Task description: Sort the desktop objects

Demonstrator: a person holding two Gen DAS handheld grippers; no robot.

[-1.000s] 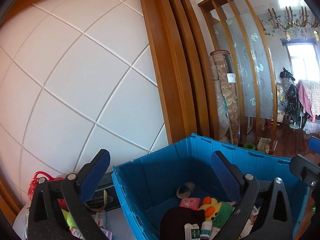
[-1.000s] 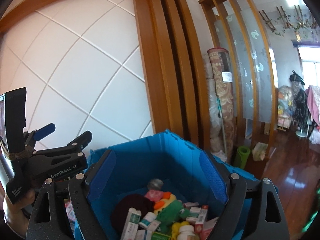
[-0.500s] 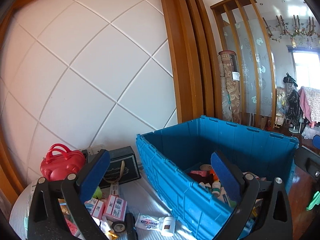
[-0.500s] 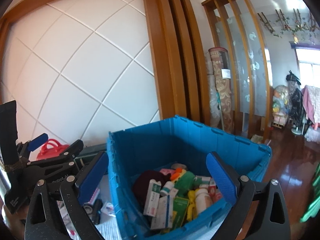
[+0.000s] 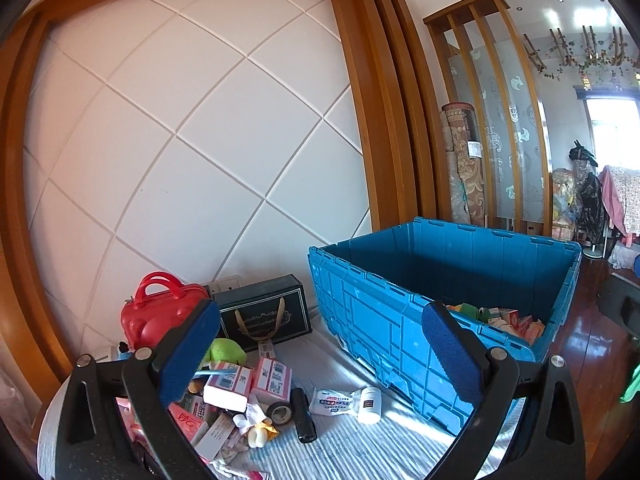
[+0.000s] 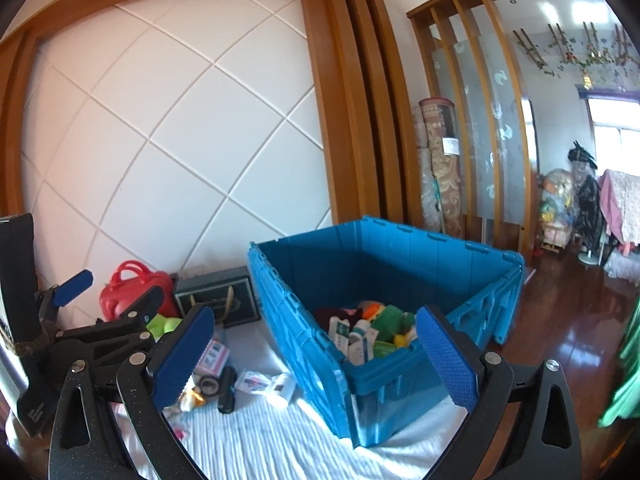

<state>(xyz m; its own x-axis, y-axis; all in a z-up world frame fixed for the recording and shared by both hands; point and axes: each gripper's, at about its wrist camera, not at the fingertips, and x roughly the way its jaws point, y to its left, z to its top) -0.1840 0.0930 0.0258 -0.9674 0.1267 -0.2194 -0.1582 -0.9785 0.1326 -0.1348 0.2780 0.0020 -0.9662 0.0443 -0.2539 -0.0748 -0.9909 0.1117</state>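
My left gripper [image 5: 320, 352] is open and holds nothing, above a pile of small things on the white cloth [image 5: 360, 452]. The pile includes pink boxes [image 5: 272, 374], a white bottle [image 5: 370, 399], a tape roll [image 5: 280, 410] and a black torch [image 5: 304, 414]. The blue crate [image 5: 384, 320] stands to the right, with boxes and plush toys inside. My right gripper [image 6: 314, 360] is open and empty too, facing the crate's near corner [image 6: 312, 344]. In the right wrist view the left gripper [image 6: 112, 296] shows at the far left, and the crate's contents [image 6: 360, 336] are visible.
A red handbag [image 5: 160, 312], a black gift box [image 5: 264, 312] and a green plush [image 5: 224, 352] stand behind the pile, against the white panelled wall [image 5: 200, 140]. Dark wooden floor [image 6: 568, 320] lies beyond the crate on the right.
Both grippers have drawn back from over the crate and shifted left; the crate now sits farther off, and the pile on the cloth has come into view. The right jaws widened slightly.
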